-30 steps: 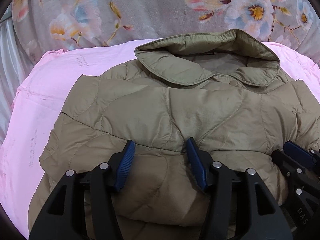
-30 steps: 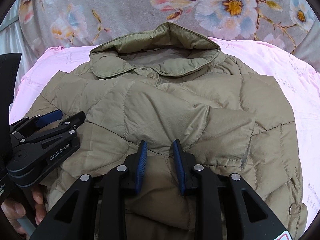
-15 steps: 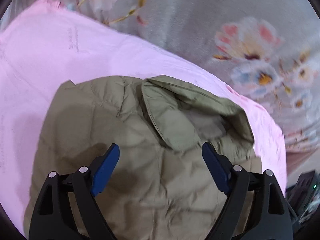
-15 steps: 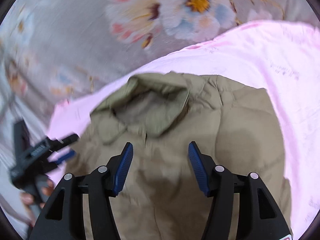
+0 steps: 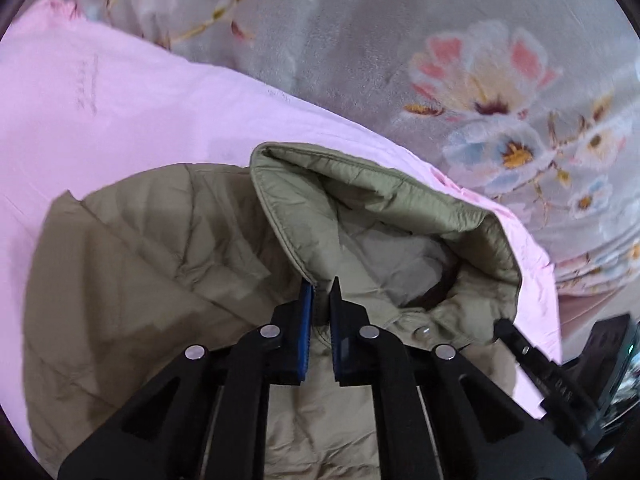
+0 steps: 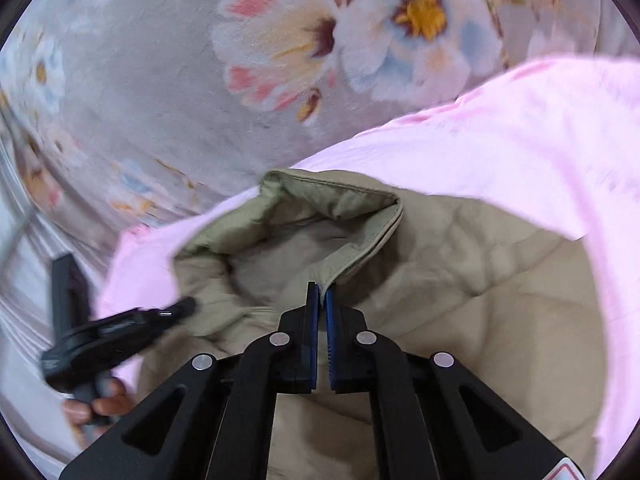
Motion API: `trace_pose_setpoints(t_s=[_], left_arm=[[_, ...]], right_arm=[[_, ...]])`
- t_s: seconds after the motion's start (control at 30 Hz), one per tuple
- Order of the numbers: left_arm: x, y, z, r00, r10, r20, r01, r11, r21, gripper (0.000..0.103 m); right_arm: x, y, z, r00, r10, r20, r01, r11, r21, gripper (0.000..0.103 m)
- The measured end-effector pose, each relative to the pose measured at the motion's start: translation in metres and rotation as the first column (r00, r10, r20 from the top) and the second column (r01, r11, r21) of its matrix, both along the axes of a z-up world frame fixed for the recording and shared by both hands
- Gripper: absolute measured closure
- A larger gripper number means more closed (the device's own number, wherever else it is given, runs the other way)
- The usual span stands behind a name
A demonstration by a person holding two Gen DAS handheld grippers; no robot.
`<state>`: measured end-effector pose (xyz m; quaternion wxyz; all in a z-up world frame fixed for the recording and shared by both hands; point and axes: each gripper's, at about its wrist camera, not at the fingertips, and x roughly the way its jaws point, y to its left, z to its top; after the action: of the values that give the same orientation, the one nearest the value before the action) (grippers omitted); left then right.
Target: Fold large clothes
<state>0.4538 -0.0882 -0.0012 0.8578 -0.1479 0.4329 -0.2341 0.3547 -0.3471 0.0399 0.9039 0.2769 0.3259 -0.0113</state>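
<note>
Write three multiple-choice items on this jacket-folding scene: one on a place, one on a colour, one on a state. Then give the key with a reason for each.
1. What does the quilted jacket lie on?
A. a pink sheet
B. a wooden table
C. a wicker basket

2. What colour are the gripper pads?
A. red
B. blue
C. yellow

3. How does the left gripper stand?
A. wide open above the jacket
B. out of view
C. shut on the collar edge

Key:
1 A: the pink sheet shows all round the jacket, over a floral blanket.
2 B: the pads are blue in both wrist views.
3 C: its jaws have just been closing and now pinch the collar; the right gripper pinches the collar's other end likewise.
</note>
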Motion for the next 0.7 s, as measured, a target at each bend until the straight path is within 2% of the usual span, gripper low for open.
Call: trace_pose_setpoints(t_s=[0.13, 0.33, 0.47, 0.57, 0.63, 0.67, 0.7], left_arm=[[-0.007, -0.012, -0.026, 1.0, -0.009, 0.028, 0.005, 0.989, 0.146, 0.096], [-0.012, -0.013, -0.048, 0.998, -0.007, 0.055, -0.003, 0.982, 0.189, 0.096], [-0.015, -0.022, -0.049, 0.996, -0.004, 0.088, -0.017, 0.97, 0.241, 0.095], [-0.016, -0.022, -0.047, 0.996, -0.005, 0.09, -0.017, 0.971, 0.239, 0.093], [-0.017, -0.016, -0.04, 0.998, -0.001, 0.07, -0.014, 0.977, 0.214, 0.089], [-0.02, -0.009, -0.033, 0.999, 0.001, 0.051, -0.01, 0.984, 0.18, 0.083], [-0.023, -0.001, -0.026, 0.999, 0.0, 0.035, -0.005, 0.992, 0.13, 0.071]], right_arm=[[0.01, 0.006, -0.033, 0.991, 0.002, -0.136, -0.011, 0.998, -0.065, 0.1], [0.015, 0.012, -0.053, 0.985, -0.01, -0.172, -0.008, 0.994, -0.106, 0.103], [0.018, 0.013, -0.054, 0.985, -0.013, -0.173, -0.007, 0.993, -0.114, 0.103], [0.013, 0.007, -0.055, 0.985, -0.01, -0.17, -0.005, 0.996, -0.087, 0.103], [0.006, 0.001, -0.052, 0.987, -0.002, -0.16, -0.004, 0.999, -0.037, 0.092], [-0.002, -0.002, -0.044, 0.989, -0.015, -0.148, 0.014, 1.0, -0.006, 0.087], [-0.011, -0.005, -0.036, 0.992, -0.032, -0.125, 0.036, 0.999, 0.028, 0.08]])
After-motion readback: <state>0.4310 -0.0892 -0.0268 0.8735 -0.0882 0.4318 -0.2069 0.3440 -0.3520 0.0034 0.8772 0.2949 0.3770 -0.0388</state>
